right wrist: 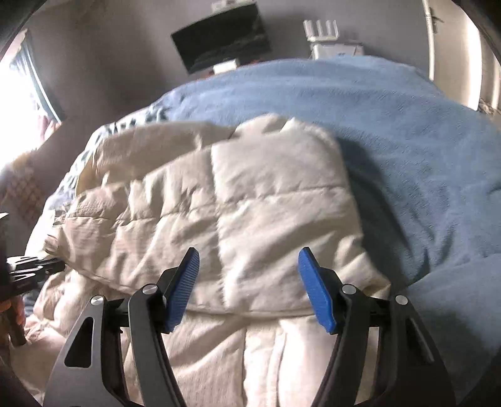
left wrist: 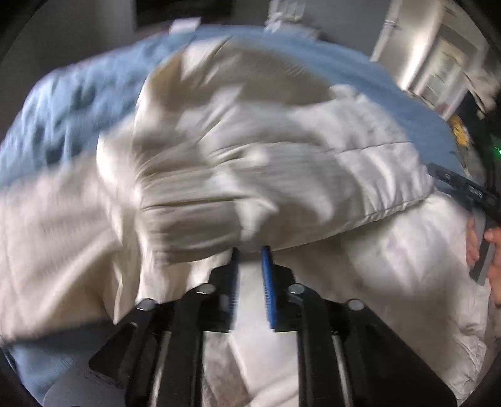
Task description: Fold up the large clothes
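On the bed, over a blue blanket (right wrist: 407,150), lay the cream quilted comforter (right wrist: 266,200), one layer folded back over the near part, stitched in squares, creased and puffy. Left gripper (left wrist: 250,250) fingers were narrow, pinching the fold's near edge; that view was motion-blurred. Right gripper (right wrist: 249,260) fingers stood wide apart above the comforter, gripping nothing.

A wide bed (right wrist: 422,150) under a pale blue blanket fills the room; behind its far edge a grey wall (right wrist: 125,56) carries a dark flat screen (right wrist: 222,37); a white radiator (right wrist: 322,29) stands to the right of it; hard daylight pours through a window (right wrist: 15,103) at the left; a pale door (left wrist: 438,62) stands at the right.
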